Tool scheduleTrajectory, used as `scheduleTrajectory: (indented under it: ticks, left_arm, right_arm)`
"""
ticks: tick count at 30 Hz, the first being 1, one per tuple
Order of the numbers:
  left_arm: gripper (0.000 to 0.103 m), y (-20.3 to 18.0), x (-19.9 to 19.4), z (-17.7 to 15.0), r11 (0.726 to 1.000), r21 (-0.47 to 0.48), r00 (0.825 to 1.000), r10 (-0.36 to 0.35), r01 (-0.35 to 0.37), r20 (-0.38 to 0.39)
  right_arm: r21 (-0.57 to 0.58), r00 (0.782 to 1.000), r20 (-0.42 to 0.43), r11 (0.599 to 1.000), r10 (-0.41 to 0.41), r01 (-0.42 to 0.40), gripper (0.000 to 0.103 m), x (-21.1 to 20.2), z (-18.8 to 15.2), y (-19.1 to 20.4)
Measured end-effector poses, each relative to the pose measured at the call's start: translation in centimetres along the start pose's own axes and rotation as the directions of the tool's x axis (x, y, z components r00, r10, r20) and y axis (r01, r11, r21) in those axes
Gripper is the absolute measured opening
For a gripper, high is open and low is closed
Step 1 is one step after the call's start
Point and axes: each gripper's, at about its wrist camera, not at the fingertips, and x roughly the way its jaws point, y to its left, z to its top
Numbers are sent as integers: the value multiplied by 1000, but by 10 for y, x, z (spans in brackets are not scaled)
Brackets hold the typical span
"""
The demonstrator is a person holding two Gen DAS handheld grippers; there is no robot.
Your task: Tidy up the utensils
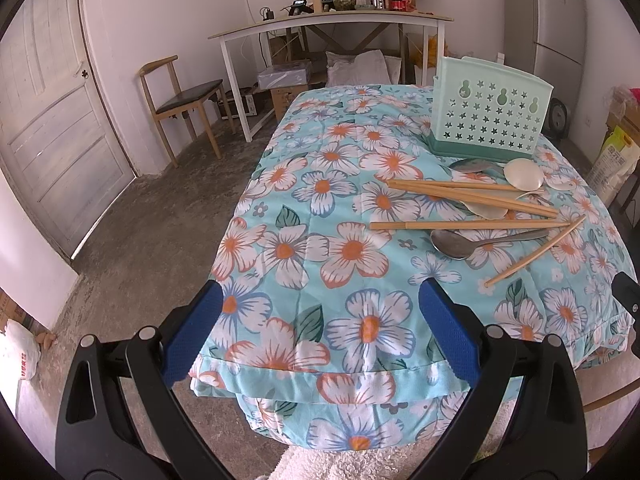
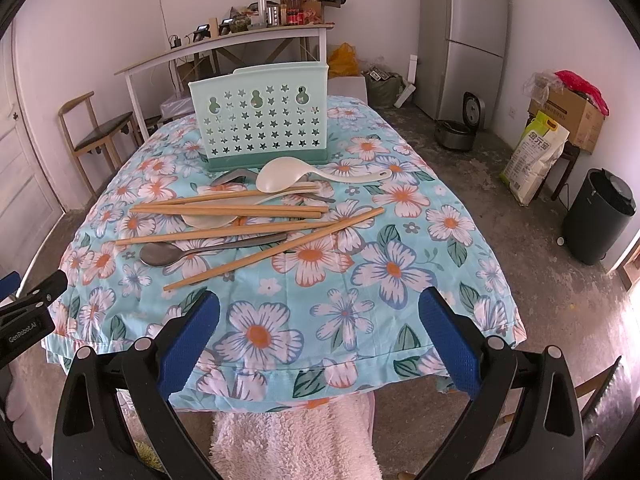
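On the desk's floral turquoise cloth, wooden chopsticks, a grey metal spoon and a white plastic rice paddle lie jumbled at 12 o'clock, just before the upright mint-green star-punched utensil holder. Another metal piece, perhaps a spoon, hides beneath. Left gripper and right gripper hover at 6 o'clock, jaws spread wide, holding nothing.
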Motion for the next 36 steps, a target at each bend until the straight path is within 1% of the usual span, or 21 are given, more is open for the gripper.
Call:
scheduleTrajectory:
  ticks: [15,36]
  left_arm:
    - [95,2,0,0,1000,-4,1000,2,-2,-1]
    - [95,5,-2,1,1000,-16,1000,27,-27,-6]
  right_arm:
    - [0,1000,2,1000,0,0,97,-1,1,0]
    - [-5,1000,12,1000,16,-16,97,-1,4,2]
